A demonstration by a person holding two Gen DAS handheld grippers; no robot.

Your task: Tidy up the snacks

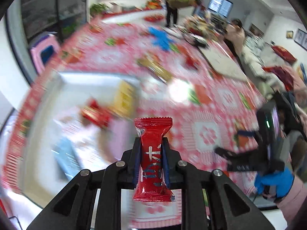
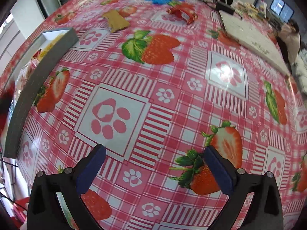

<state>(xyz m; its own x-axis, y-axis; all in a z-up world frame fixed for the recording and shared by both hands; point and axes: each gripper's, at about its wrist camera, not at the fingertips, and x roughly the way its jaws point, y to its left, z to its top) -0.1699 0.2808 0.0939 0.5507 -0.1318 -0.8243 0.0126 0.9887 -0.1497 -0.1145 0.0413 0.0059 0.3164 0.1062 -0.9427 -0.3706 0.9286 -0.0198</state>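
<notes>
Red foil fills the left gripper (image 1: 151,159): its blue pads are clamped on the waist of a red snack packet (image 1: 152,153), whose long axis runs along the fingers, one crimped end projecting past the fingertips and the other back toward the camera. Below and to the left of that packet, the left wrist view shows the grey-walled tray (image 1: 63,80), blurred, already holding a yellow pack (image 1: 124,97) and a red pack (image 1: 95,114); judged from this, the tray is the drop point and the left hand is the nearer one to it. Further right, the right gripper (image 2: 154,169) hangs with jaws spread wide and nothing between them, over bare strawberry tablecloth (image 2: 163,99). Only the right wrist view shows sharply what remains loose: a brown packet (image 2: 116,21) and a red wrapped snack (image 2: 182,12), both well ahead of the open jaws, near the far edge, with the tray wall (image 2: 38,74) at its left
</notes>
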